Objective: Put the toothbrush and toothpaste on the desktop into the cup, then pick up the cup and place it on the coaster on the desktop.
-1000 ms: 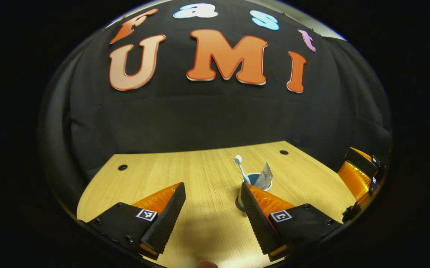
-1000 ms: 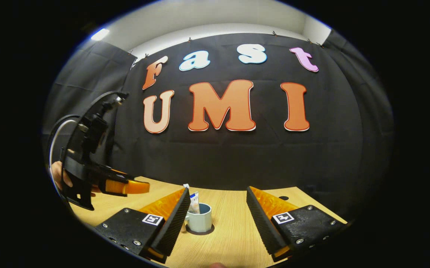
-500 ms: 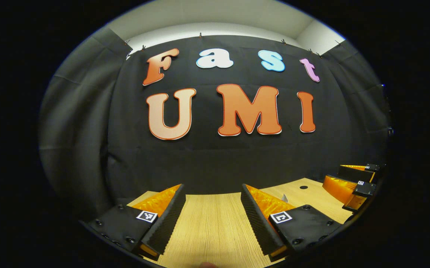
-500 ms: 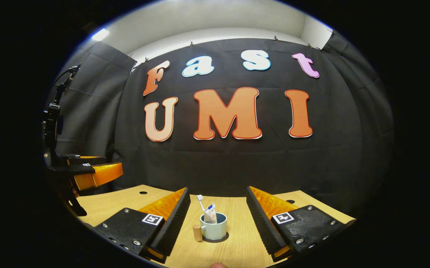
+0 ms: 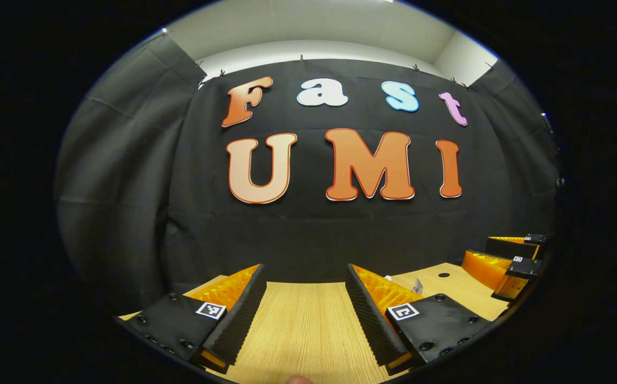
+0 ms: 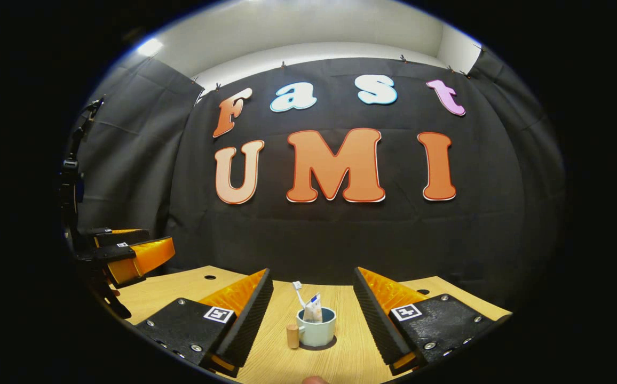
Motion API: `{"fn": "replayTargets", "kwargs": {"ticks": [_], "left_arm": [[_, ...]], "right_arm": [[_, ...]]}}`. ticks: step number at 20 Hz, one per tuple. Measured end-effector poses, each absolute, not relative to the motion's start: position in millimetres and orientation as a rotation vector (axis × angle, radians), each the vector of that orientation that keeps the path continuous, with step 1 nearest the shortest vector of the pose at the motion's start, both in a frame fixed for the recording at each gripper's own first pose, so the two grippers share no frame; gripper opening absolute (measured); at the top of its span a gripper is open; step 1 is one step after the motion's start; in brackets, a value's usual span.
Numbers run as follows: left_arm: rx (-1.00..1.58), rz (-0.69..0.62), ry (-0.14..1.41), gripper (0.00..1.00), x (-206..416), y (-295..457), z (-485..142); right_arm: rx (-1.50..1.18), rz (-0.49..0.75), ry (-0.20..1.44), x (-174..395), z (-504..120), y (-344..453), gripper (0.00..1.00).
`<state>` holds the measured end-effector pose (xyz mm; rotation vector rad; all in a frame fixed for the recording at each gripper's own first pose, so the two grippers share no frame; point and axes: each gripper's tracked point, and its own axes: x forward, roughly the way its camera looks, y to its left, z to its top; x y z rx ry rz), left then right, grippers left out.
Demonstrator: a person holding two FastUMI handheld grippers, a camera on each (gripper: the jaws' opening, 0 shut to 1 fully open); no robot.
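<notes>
your cup (image 6: 316,333) stands upright on the dark coaster (image 6: 323,345) in the right gripper view, out ahead on the wooden desktop (image 6: 335,362) and framed between that gripper's two fingers, touched by neither. the toothbrush (image 6: 299,292) and the toothpaste (image 6: 313,308) both stand in it, the brush leaning left with its white head up, the tube just beside it. the cup's wooden handle (image 6: 292,336) sticks out to the left, just beside the coaster's edge. your right gripper (image 6: 308,314) is spread wide with nothing between the pads — only bare wood and the cup farther off. your left gripper (image 5: 304,306) is spread just as wide and holds nothing; ahead of it lies plain desktop up to the far edge under the black cloth wall (image 5: 314,229). in the left gripper view the cup itself is hidden behind the right-hand finger (image 5: 372,314), and only a tip of the toothpaste peeks over it at (image 5: 418,285), with the right gripper's orange fingers showing low at the right. the right gripper view gives you what that one hides: the whole cup, the coaster under it, and your left gripper well off to the left, raised above the desk with its jaws apart. two small round holes (image 6: 210,277) sit near the desk's back edge, one on each side. between cup and near edge the wood lies open.
</notes>
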<state>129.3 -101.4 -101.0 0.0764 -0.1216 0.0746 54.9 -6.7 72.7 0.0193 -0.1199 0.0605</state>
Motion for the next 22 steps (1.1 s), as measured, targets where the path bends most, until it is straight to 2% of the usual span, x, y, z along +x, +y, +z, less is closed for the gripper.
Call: {"fn": "replayTargets", "kwargs": {"ticks": [2,10,16,18,20,21,22], "left_arm": [[0.072,0.086,-0.144,0.94,125.7,-96.6,-96.8],[0.032,0.108,-0.161,0.92,126.6,-91.9,-97.8],[0.013,0.110,-0.108,0.92,140.7,-87.6,-118.6],[0.004,0.106,-0.098,0.95,143.9,-89.1,-122.2],[0.002,0.111,-0.094,0.92,145.8,-89.3,-123.9],[0.007,0.123,-0.093,0.96,146.3,-88.8,-123.9],[0.013,0.138,-0.086,0.92,146.9,-86.7,-126.2]], "right_arm": [[0.008,0.085,-0.115,56.5,73.0,4.0,0.92],[-0.078,0.125,-0.141,45.5,80.1,23.2,0.92],[-0.056,0.042,-0.096,46.4,65.6,-11.9,0.94],[-0.059,0.032,-0.093,46.9,64.7,-17.5,0.94],[-0.058,0.031,-0.089,47.9,62.6,-20.3,0.94],[-0.058,0.029,-0.091,47.5,62.6,-22.3,0.94],[-0.056,0.024,-0.096,47.1,63.0,-24.1,0.95]]}}
